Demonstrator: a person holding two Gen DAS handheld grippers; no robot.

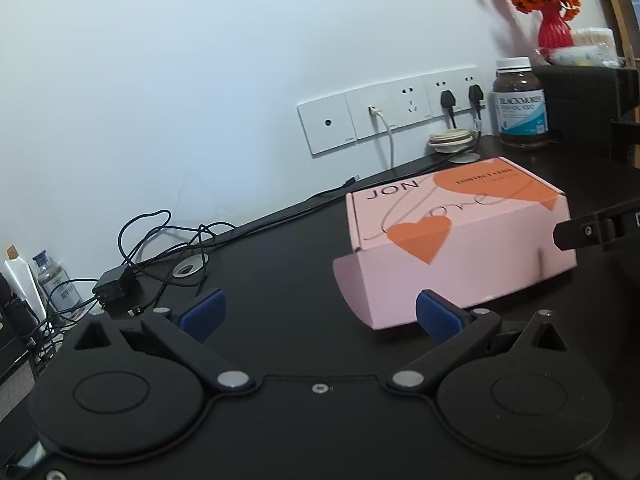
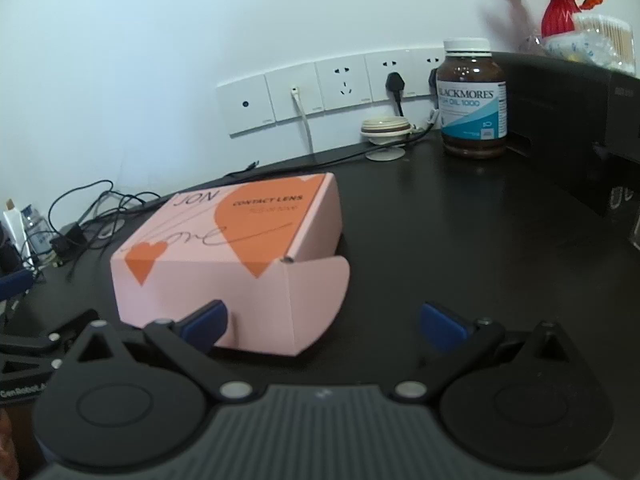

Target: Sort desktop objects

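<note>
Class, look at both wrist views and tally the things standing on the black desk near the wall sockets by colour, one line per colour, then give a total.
Pink: 1, the contact lens box
Brown: 1, the fish oil bottle
Cream: 1, the round lidded dish
Red: 1, the vase on the black cabinet
Total: 4

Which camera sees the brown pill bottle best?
The right wrist view: the brown bottle looks bigger there, with its Blackmores label sharp and easy to read. The left wrist view shows it too, but smaller, farther off near the right edge.
</note>
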